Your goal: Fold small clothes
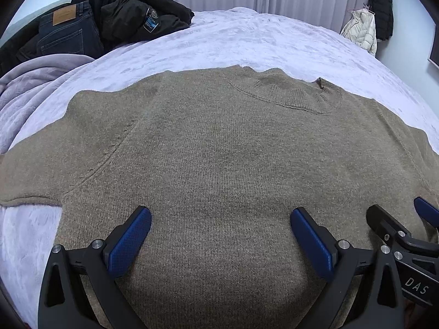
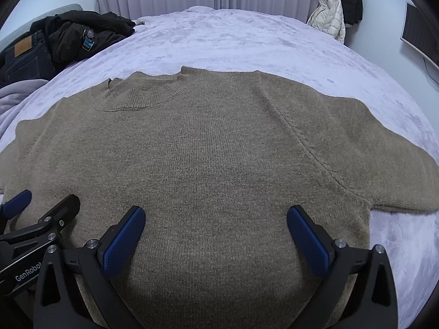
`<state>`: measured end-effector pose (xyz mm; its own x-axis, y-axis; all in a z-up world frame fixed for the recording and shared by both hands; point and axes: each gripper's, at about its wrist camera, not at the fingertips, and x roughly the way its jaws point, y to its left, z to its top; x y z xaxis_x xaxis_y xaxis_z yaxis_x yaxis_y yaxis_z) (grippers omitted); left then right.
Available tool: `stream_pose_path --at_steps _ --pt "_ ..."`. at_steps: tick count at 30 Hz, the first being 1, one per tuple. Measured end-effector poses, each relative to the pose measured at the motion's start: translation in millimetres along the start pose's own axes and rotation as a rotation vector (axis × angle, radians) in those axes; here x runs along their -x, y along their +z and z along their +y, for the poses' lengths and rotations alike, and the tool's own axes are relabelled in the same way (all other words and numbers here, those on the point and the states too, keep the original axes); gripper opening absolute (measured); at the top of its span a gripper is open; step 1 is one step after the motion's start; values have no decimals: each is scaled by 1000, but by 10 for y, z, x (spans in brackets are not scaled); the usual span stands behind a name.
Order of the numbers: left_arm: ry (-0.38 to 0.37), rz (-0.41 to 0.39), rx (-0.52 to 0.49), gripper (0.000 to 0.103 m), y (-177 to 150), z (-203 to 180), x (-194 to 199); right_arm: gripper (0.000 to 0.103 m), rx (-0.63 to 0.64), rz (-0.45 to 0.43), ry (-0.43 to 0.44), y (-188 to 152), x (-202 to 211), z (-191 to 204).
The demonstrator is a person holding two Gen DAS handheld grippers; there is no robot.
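A brown knit sweater (image 1: 219, 150) lies face-up and spread flat on a bed covered by a pale lilac plush blanket (image 1: 247, 38), its ribbed collar (image 1: 285, 90) toward the far side and both sleeves stretched outward. The left hand-held gripper (image 1: 221, 235) and the right hand-held gripper (image 2: 216, 233) hover side by side over the lower body of the garment, each with its blue-padded jaws spread wide and nothing between them. With no fold yet begun, the risks look plain: the loose, thick knit could bunch between the pads so that only the top layer is pinched and the back panel is left behind, giving a crooked fold; the plush blanket may be caught along with the wool at the hem; and with the two tools so near each other, they could knock together if both move inward. A pile of dark jackets and jeans (image 1: 68, 33) sits well apart at the far left corner, unlikely to interfere.
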<state>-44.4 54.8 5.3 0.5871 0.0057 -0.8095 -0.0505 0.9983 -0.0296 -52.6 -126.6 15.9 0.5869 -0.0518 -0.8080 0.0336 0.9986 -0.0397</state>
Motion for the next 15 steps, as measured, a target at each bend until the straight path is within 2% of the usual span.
stream_pose_path --at_steps 9,15 --pt "2 -3 -1 102 -7 2 -4 103 2 -5 0 -2 7 16" --pt "29 -12 1 102 0 -12 33 103 0 -14 4 -12 22 21"
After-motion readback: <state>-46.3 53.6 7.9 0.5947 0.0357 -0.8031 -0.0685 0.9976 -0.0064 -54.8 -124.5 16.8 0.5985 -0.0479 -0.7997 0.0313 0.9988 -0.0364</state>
